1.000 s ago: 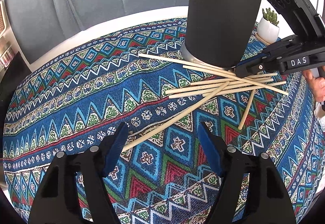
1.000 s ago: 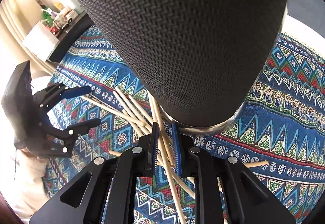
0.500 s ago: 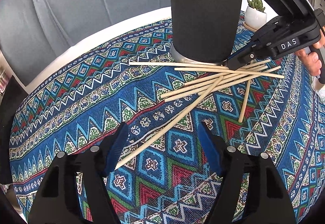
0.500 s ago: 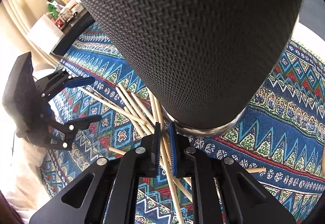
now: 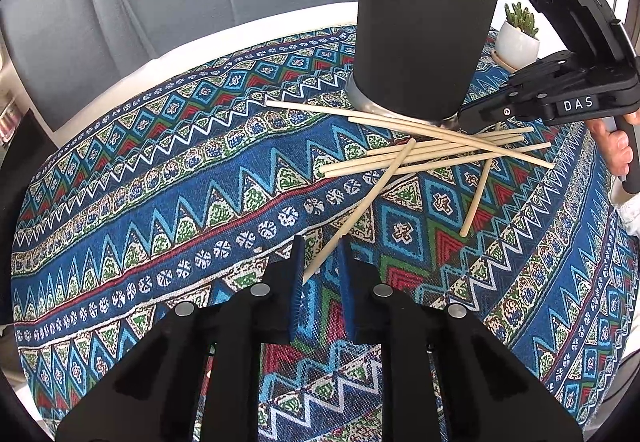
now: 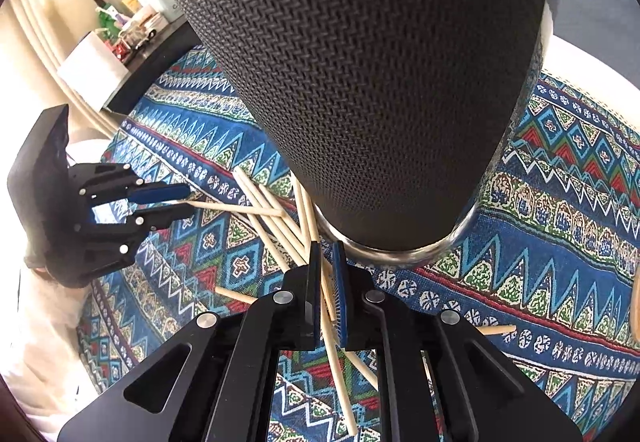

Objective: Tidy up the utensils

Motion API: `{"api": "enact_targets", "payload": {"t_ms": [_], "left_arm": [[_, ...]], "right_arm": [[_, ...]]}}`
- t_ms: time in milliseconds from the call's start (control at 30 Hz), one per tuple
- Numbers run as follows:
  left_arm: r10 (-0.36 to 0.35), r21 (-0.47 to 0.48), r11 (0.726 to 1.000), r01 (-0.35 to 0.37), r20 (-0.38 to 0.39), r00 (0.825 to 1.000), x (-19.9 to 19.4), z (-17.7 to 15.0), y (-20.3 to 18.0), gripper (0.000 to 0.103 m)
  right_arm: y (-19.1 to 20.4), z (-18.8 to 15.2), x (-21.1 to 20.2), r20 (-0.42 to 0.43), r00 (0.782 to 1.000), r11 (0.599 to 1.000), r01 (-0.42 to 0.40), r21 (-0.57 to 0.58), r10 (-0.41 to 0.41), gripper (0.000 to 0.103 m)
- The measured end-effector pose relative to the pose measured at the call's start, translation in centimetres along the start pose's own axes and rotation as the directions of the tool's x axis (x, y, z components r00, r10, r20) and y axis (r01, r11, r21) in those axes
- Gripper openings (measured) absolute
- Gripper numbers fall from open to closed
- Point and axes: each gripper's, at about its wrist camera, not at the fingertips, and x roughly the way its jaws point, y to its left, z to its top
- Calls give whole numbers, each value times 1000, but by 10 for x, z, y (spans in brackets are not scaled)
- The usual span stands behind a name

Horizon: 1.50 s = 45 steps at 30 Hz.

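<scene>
In the left wrist view, your left gripper (image 5: 319, 262) is at the bottom centre of the frame. Its jaws stand close together but not clenched, and the near tip of one long chopstick (image 5: 360, 206) lies between them, touching the left pad (image 5: 297, 274); whether the right pad touches it I cannot tell. This stick runs up and to the right into the pile of chopsticks (image 5: 436, 149), which lies crossed on the patterned cloth (image 5: 168, 177) of the desk, just in front of the black holder (image 5: 424, 17) in the upper centre. At the right edge, your right gripper (image 5: 464, 115) reaches to the holder's base, beside a small potted plant (image 5: 518, 37).

In the right wrist view, the left gripper (image 6: 182, 201) is at the middle left with a stick end at its tips. The holder (image 6: 380, 81) fills the upper centre. At the bottom centre, your right gripper (image 6: 327, 266) has its jaws nearly closed around two crossing sticks (image 6: 330, 326); a firm grasp I cannot confirm.
</scene>
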Motion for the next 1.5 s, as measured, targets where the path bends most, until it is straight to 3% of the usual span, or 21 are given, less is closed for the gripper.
{"api": "enact_targets", "payload": {"t_ms": [233, 367, 500, 633, 767, 1067, 1500], "left_arm": [[-17, -52, 999, 15, -25, 1000, -15, -16, 6, 13], [-31, -53, 998, 29, -41, 999, -23, -26, 5, 11], [-61, -93, 994, 57, -41, 997, -32, -43, 6, 8], [-150, -237, 961, 143, -12, 989, -40, -60, 34, 5], [-148, -289, 946, 143, 5, 989, -54, -78, 46, 5], [-109, -264, 958, 114, 33, 993, -93, -104, 41, 5], [-106, -213, 969, 125, 98, 990, -123, -70, -1, 5]], "right_arm": [[4, 1, 12, -16, 1000, 1000, -14, -11, 14, 9], [8, 2, 13, 6, 1000, 999, 26, -25, -26, 9], [13, 0, 14, -12, 1000, 999, -17, -41, 16, 5], [17, -6, 1, 16, 998, 998, -54, -40, 55, 5], [17, -18, -16, 36, 998, 998, -58, -39, 59, 5], [15, -60, -69, 102, 993, 997, -62, -49, 67, 5], [18, -106, -144, 245, 967, 997, -61, -41, 69, 5]]}}
